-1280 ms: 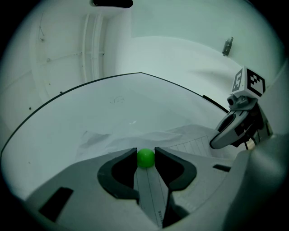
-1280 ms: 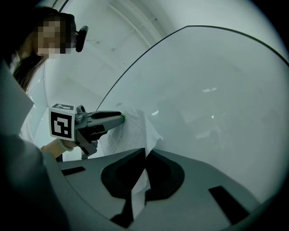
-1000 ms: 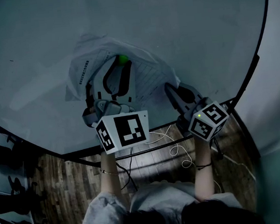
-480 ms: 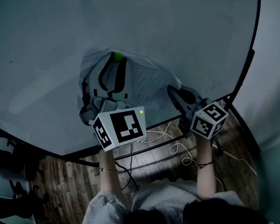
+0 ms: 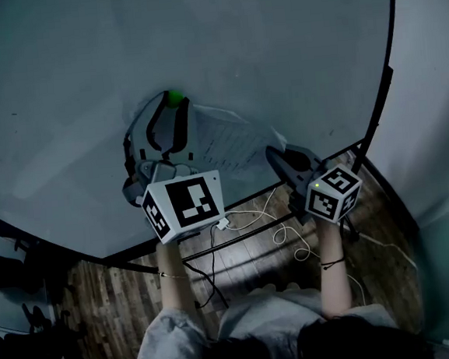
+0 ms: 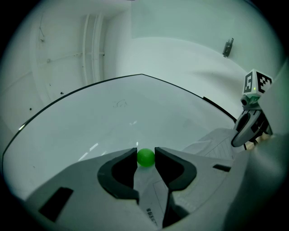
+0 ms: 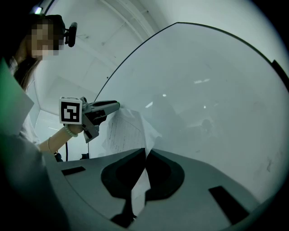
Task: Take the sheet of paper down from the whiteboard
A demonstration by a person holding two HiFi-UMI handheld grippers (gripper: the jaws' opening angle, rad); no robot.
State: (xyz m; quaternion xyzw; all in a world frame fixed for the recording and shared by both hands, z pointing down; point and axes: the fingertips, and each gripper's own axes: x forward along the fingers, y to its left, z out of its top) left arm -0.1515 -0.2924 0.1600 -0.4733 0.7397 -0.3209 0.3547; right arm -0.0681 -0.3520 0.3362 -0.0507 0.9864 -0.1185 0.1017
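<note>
Pinching green magnet [image 5: 174, 96] tight in left gripper [image 6: 145, 155] fingers [image 6: 121, 175] to unpin sheet of paper [image 5: 232, 135], low on whiteboard [image 5: 291, 44] nr bottom edge. Clamping sheet's rt edge in shut right gripper [image 7: 146, 152], prob so no drop once unpinned.

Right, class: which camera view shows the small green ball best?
The left gripper view. There the green ball sits large and centred, pinched between the jaw tips of the left gripper. The head view shows it only as a small green dot at those tips. The right gripper view does not show it at all.
</note>
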